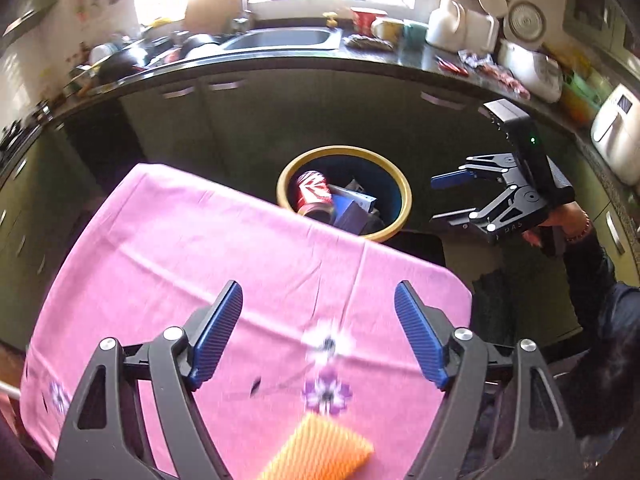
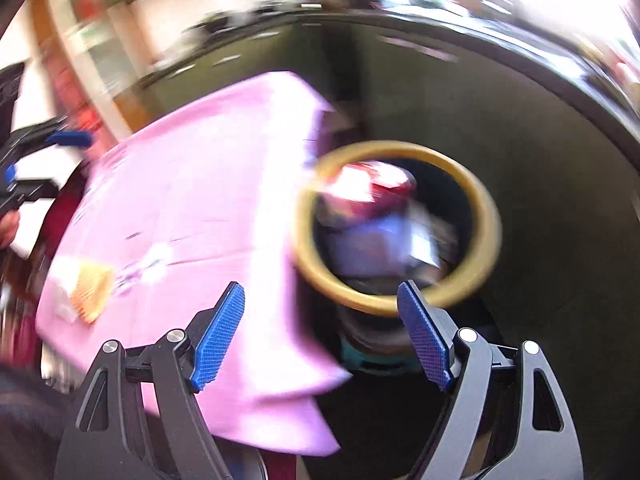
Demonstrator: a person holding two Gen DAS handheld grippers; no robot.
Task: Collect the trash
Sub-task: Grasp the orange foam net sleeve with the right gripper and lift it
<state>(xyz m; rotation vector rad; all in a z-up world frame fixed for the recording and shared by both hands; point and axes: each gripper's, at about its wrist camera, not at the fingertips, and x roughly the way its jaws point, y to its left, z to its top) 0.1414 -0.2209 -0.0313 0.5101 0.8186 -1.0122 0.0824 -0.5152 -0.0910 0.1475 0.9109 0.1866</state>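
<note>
Left gripper (image 1: pixel 318 332): nearest the lens, its jaws stand wide apart with nothing between the blue pads (image 1: pixel 218 332); it points down over the pink cloth.
Orange foam net (image 1: pixel 320 450): lies on the cloth just below and between the left gripper's fingers, close to the camera, touching neither pad; it is blurred.
Pink tablecloth (image 1: pixel 200 248): covers the worktop under the left gripper, with purple and white flower prints (image 1: pixel 326 394) just ahead of the net.
Bin (image 1: pixel 404 188): a round, yellow-rimmed bin beyond the far edge of the cloth, ahead of the left gripper and slightly to its right; it stands lower than the worktop.
Trash in bin: a red can (image 1: pixel 314 196) and blue and grey cartons (image 1: pixel 352 204) lie inside, the can toward the worktop side.
Right gripper (image 1: pixel 434 200): off to the right of the bin, held by a hand (image 1: pixel 560 220) in a dark sleeve; its jaws are spread and empty. In its own view the bin's rim (image 2: pixel 486 216) lies just past its right finger (image 2: pixel 424 340), and the cloth (image 2: pixel 192 200) passes under its left one.
Kitchen counter (image 1: pixel 304 60): far behind the bin, crowded with dishes, a sink (image 1: pixel 280 38) and jugs.
</note>
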